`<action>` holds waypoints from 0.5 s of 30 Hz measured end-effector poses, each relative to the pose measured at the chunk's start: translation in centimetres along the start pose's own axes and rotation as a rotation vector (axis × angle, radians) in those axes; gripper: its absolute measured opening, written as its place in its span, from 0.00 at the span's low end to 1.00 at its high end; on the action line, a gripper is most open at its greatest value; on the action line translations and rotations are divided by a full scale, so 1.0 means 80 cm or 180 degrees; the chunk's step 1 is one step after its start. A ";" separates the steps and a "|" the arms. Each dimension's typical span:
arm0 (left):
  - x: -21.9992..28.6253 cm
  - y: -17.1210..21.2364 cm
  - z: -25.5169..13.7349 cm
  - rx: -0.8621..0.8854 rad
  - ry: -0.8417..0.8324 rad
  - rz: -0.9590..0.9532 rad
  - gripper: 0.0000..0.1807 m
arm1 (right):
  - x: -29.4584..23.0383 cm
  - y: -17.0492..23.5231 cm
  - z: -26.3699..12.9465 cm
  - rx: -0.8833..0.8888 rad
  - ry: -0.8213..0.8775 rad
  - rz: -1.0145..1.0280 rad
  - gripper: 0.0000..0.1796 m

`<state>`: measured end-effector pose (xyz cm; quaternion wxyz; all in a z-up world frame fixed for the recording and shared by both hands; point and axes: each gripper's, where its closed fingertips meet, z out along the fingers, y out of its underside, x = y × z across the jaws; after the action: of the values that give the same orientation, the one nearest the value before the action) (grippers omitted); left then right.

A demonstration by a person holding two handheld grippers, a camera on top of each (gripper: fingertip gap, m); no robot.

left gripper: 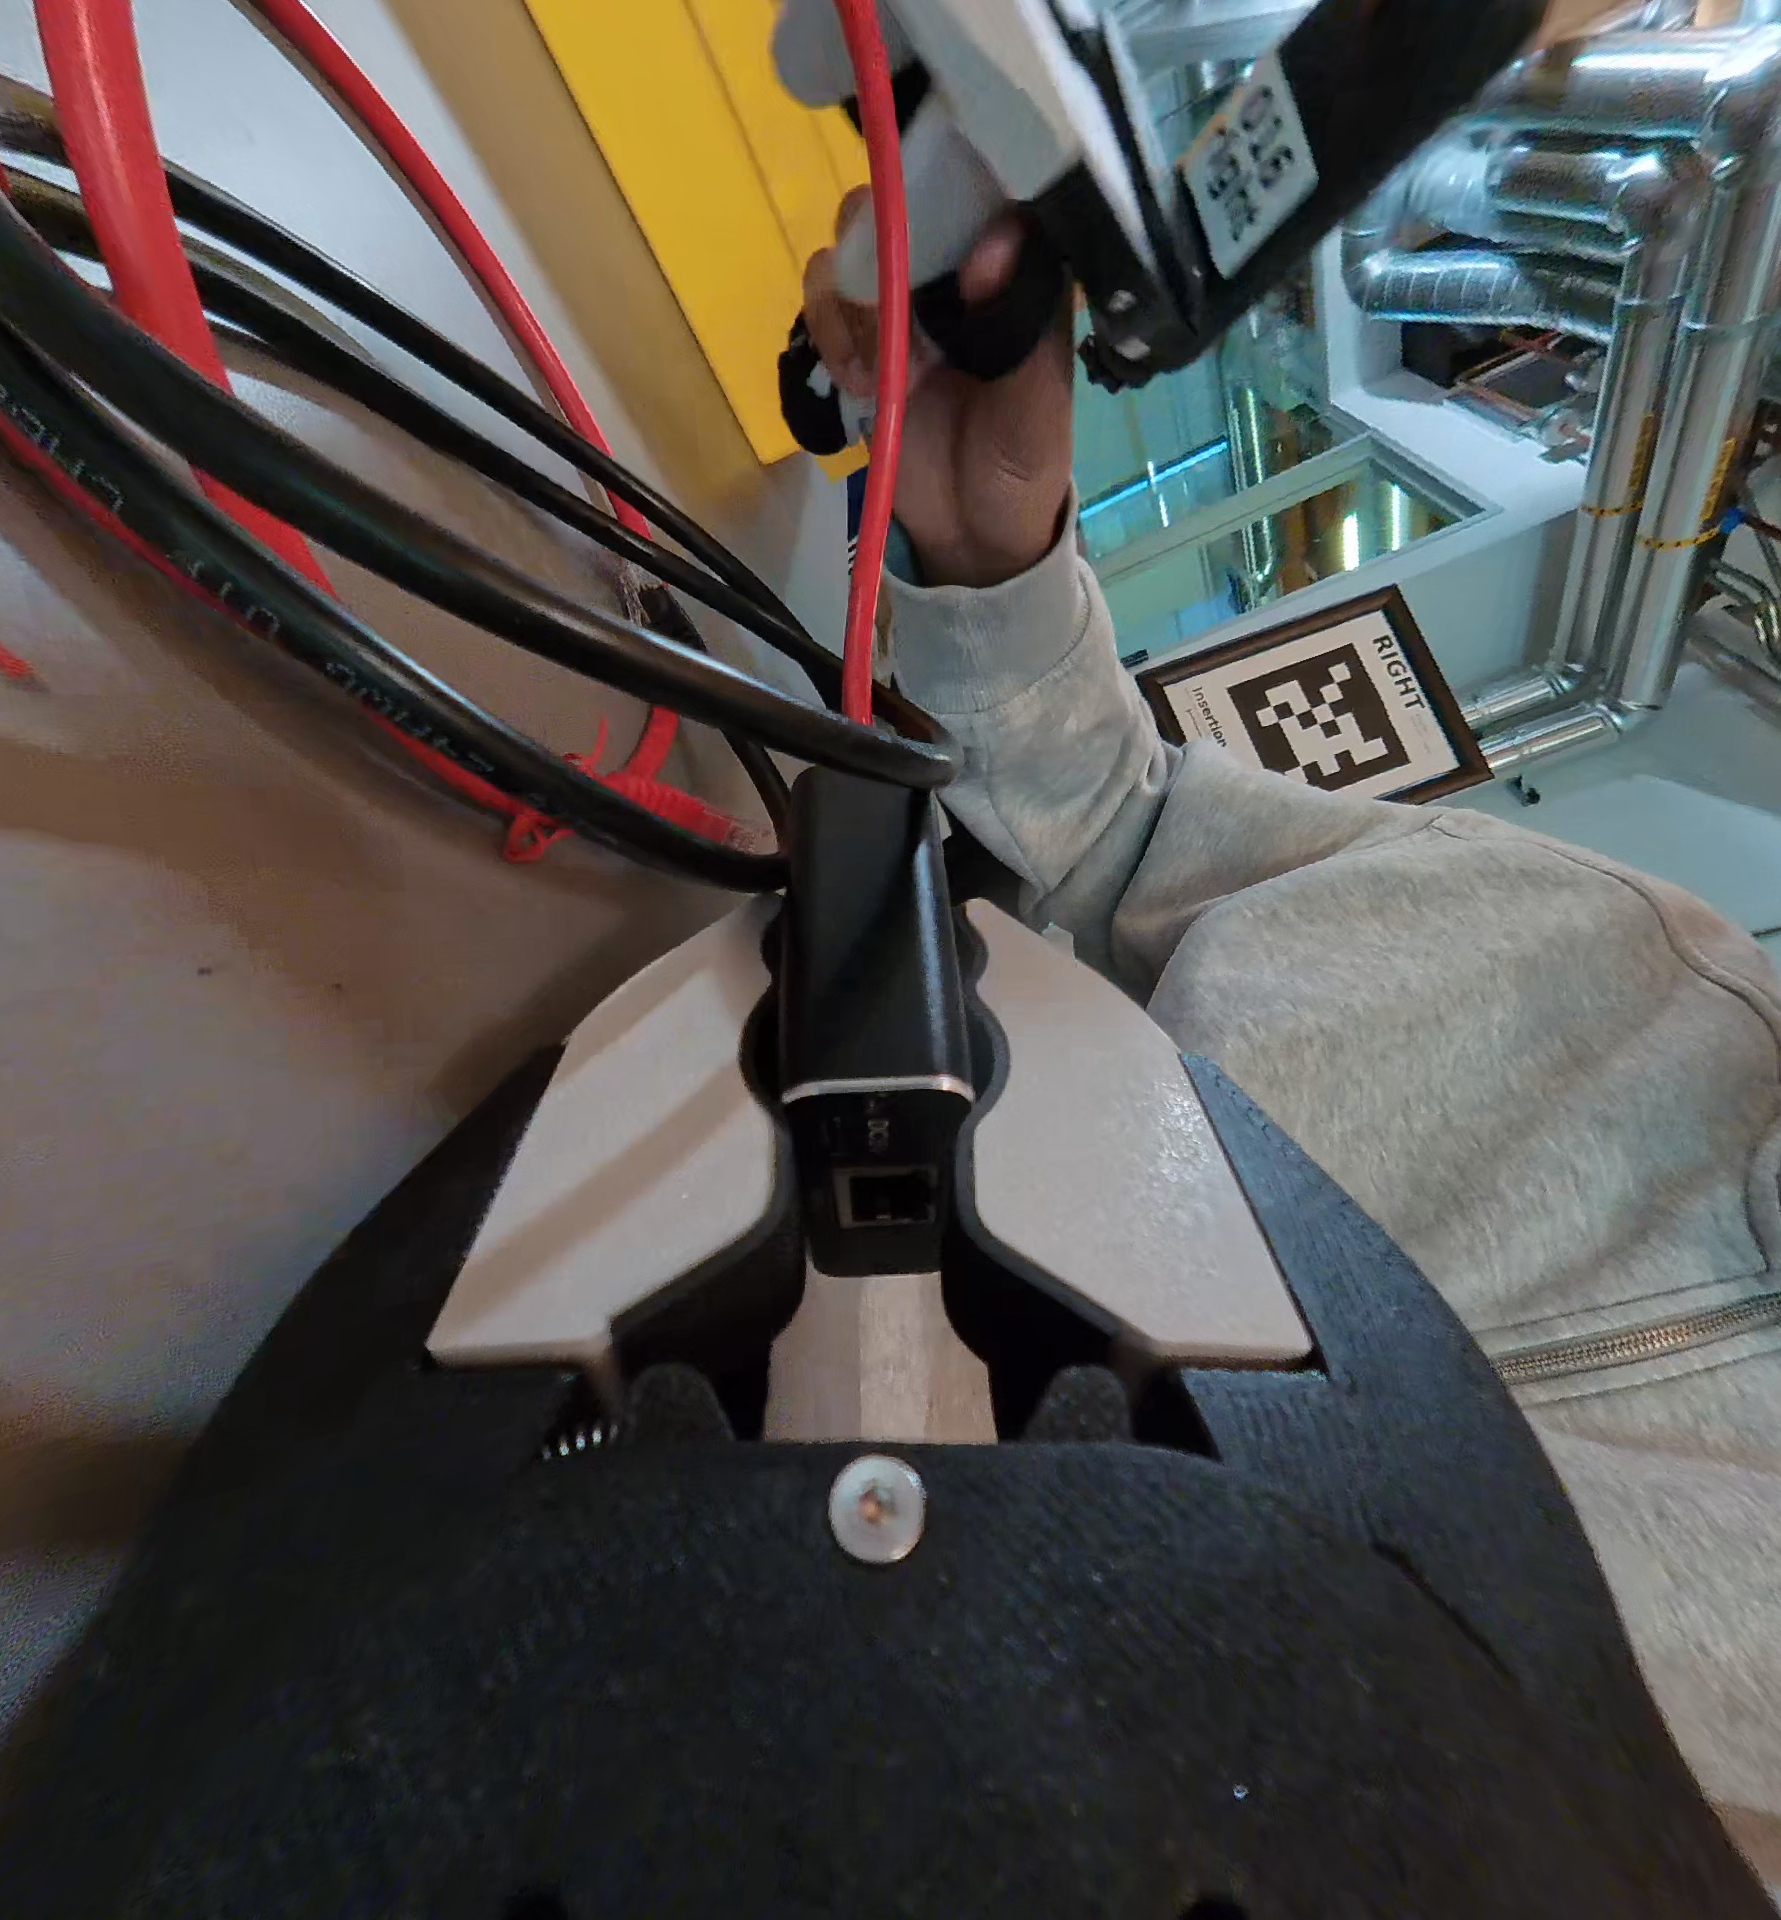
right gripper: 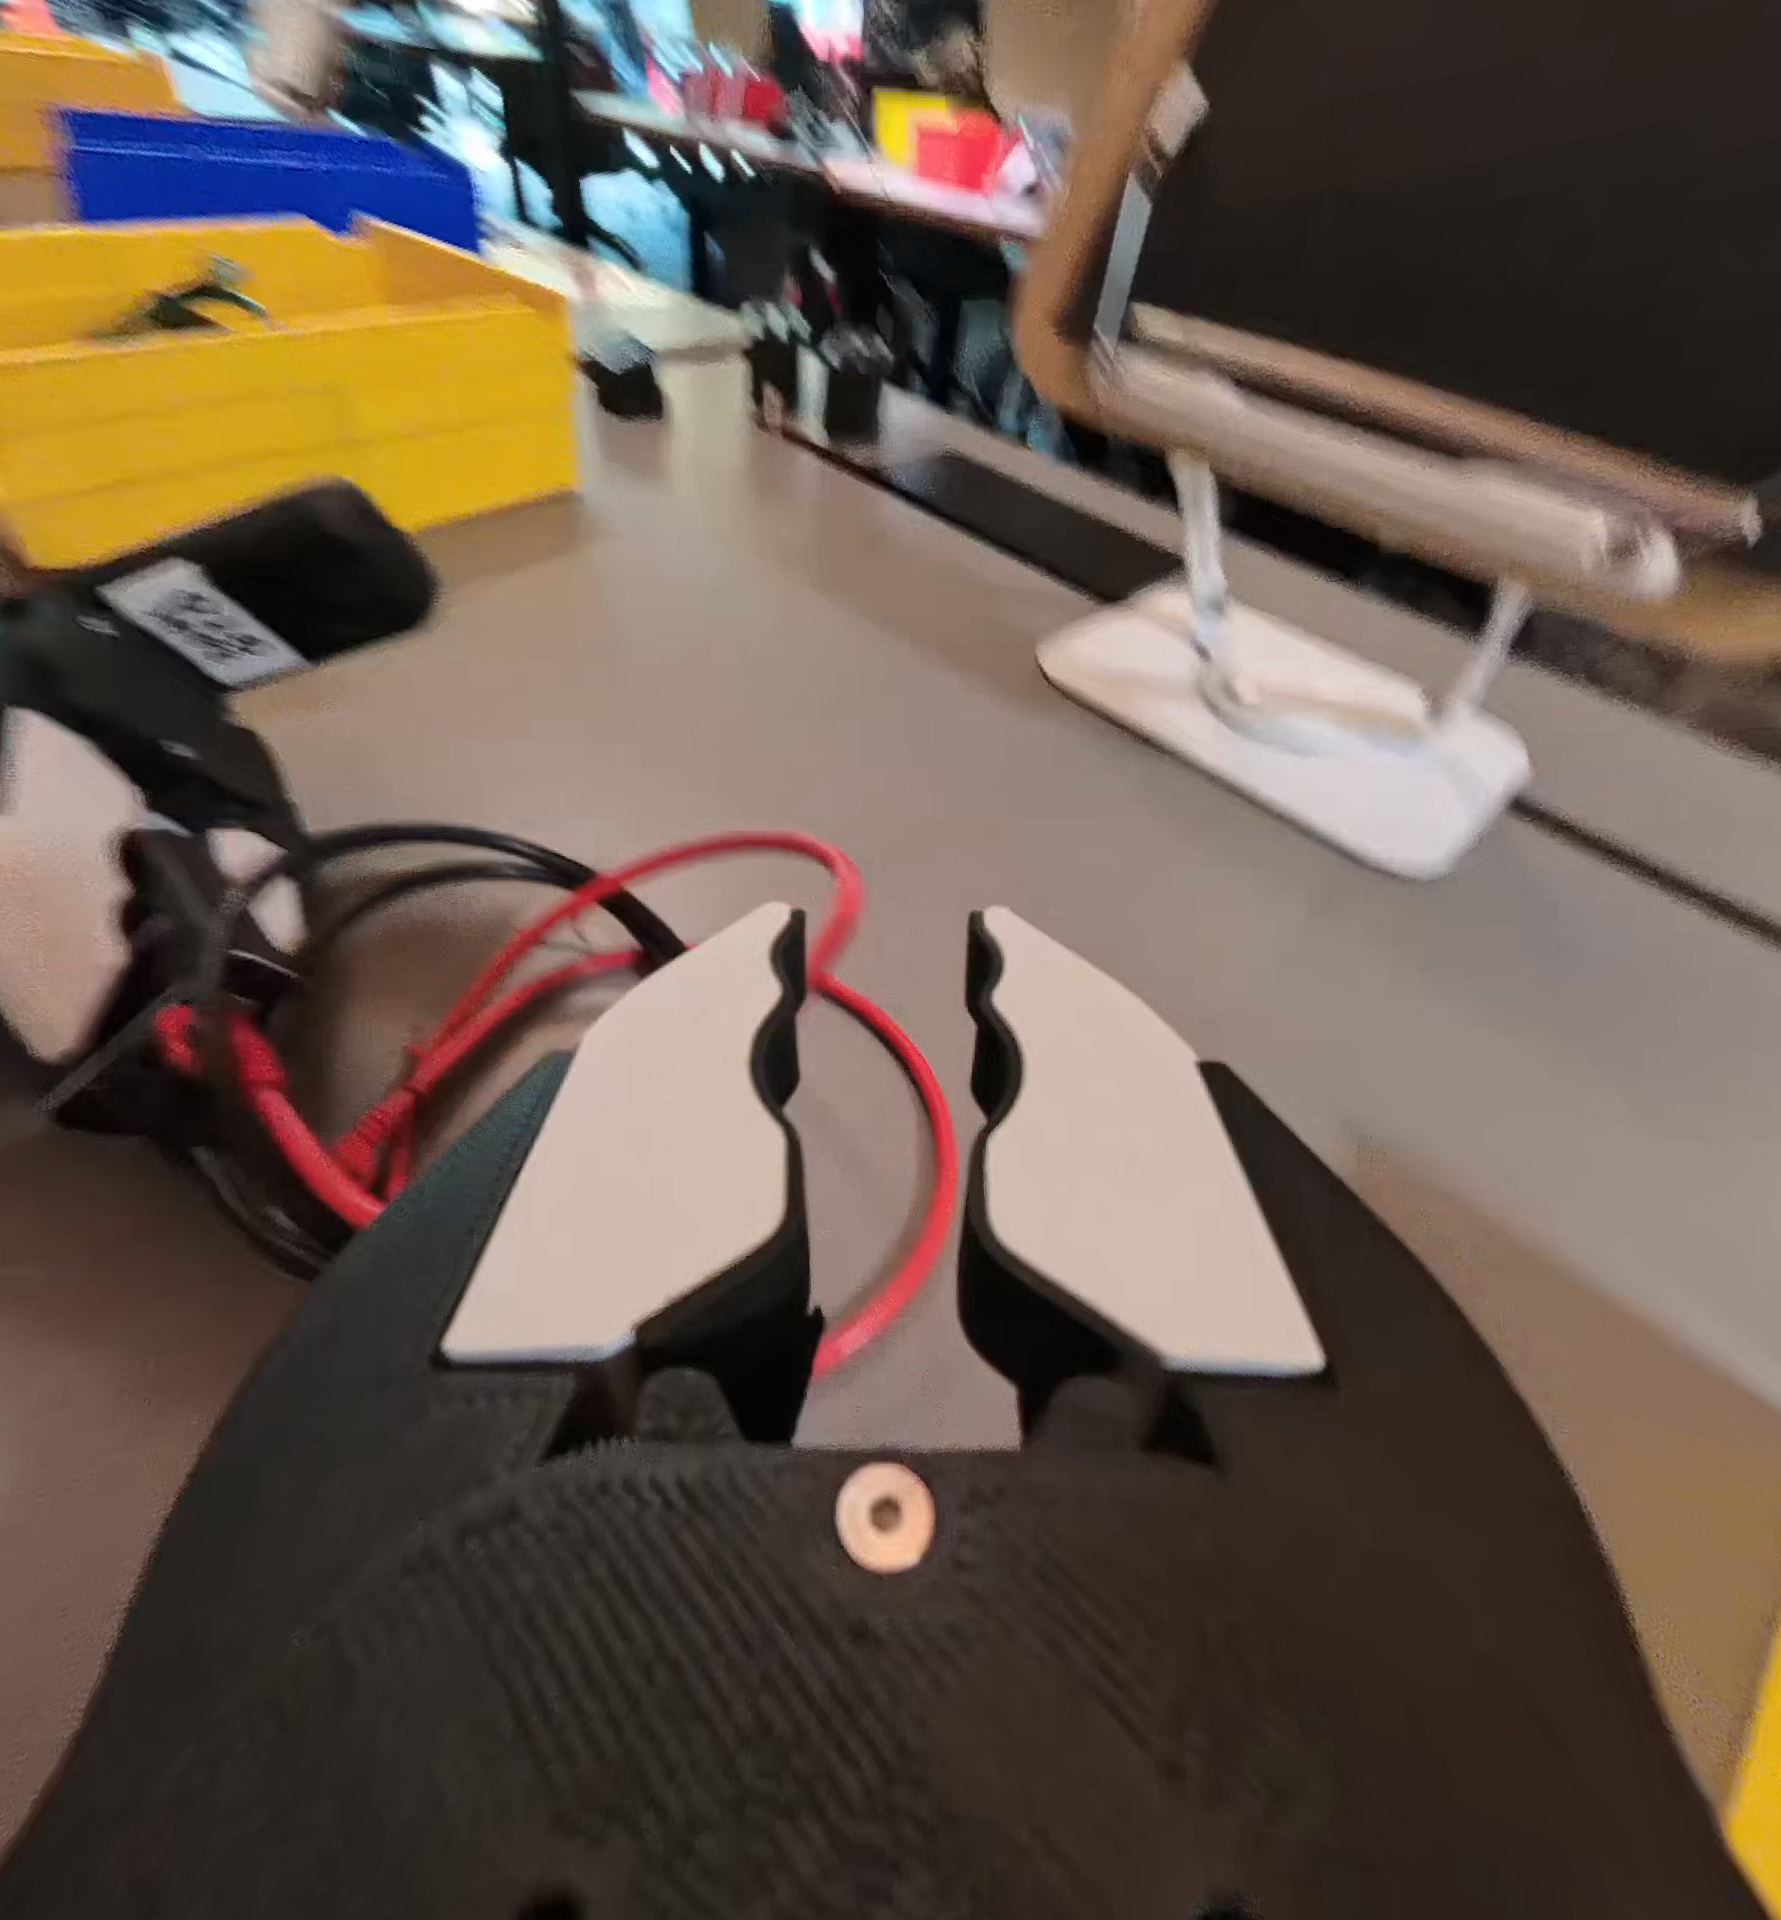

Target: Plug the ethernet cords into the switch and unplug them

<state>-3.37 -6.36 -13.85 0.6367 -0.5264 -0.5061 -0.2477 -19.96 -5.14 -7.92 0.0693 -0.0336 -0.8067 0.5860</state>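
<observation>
The left gripper (left gripper: 870,1039) pinches the small black metal switch (left gripper: 870,1039) – hold it steady; the right gripper (right gripper: 881,1039), spread, should close squarely on the thin red ethernet cord (right gripper: 927,1122).

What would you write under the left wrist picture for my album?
Left gripper clamps the black switch, red cords and black cords looping past.

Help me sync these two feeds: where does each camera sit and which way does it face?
Left wrist view: on the left gripper, looking along fingers clamped on the black switch; a grey sleeve shows.
Right wrist view: on the right gripper, open, facing across the table toward yellow bins.
Shared: the red cord, black cables and each other's gripper.
</observation>
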 end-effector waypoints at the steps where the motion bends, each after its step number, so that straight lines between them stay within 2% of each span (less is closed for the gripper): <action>1: 0.000 0.000 0.000 -0.0002 0.0003 0.0002 0.14 | 0.009 0.018 0.001 -0.0220 0.0010 0.0151 0.16; 4: 0.001 0.001 0.000 -0.0019 0.0015 0.0011 0.14 | -0.001 0.063 0.009 -0.0751 -0.0287 0.0462 0.16; 8: 0.002 0.002 0.001 -0.0030 0.0037 0.0023 0.14 | -0.046 0.085 0.023 -0.1117 -0.0766 0.0572 0.21; 15: 0.007 0.002 0.000 -0.0042 0.0126 0.0030 0.14 | -0.074 0.111 0.034 -0.1608 -0.0832 0.0363 0.27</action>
<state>-3.02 -6.21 -13.45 0.6443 -0.5279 -0.4893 -0.2584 -14.73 -5.72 -17.64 -0.0788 -0.0194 -0.9259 0.3689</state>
